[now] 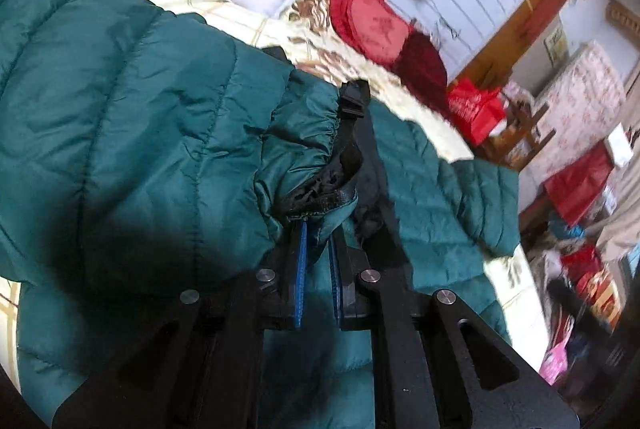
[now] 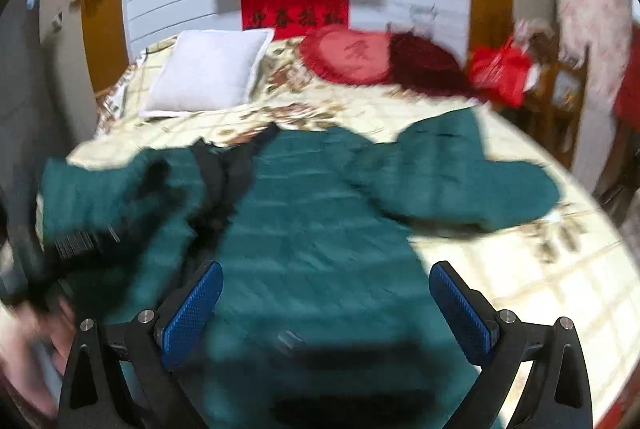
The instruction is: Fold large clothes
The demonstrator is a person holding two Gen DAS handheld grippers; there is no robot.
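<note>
The left gripper pinches the elastic cuff of a teal puffer jacket; to fold well, I judge the sleeve should be carried across the body and laid flat before the grip is let go, the cuff kept untwisted; the right gripper hangs spread wide over the hem, lower centre of the frame, holding nothing; the jacket lies across a floral bedspread, quilted, glossy, its other sleeve splayed toward the right edge.
</note>
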